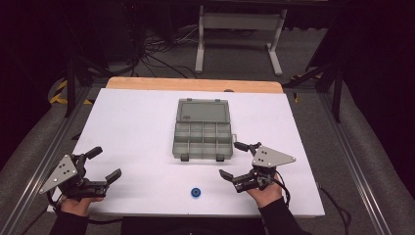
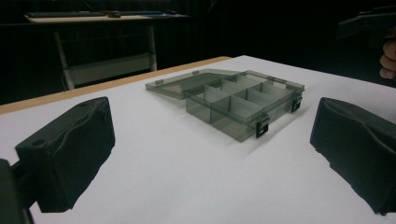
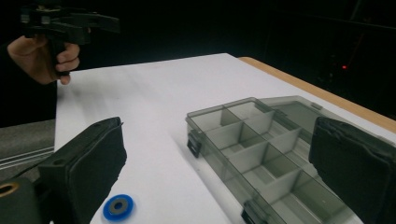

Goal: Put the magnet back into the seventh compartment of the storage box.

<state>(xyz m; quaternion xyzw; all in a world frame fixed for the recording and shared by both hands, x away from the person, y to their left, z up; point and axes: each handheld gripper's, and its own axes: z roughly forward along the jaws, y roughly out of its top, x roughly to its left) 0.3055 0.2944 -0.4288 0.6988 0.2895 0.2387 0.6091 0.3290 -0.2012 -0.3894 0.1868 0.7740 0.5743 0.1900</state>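
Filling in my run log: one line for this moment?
left gripper: open, empty | right gripper: open, empty | box: lid open, compartments empty | blue ring: on table, near edge

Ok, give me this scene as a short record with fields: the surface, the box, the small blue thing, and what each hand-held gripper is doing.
surface: white table top
box: grey compartment box, lid open and laid flat behind it, compartments look empty
small item: blue ring, on the table in front of the box
left hand-held gripper: open, holding nothing
right hand-held gripper: open, holding nothing, beside the box's right front corner
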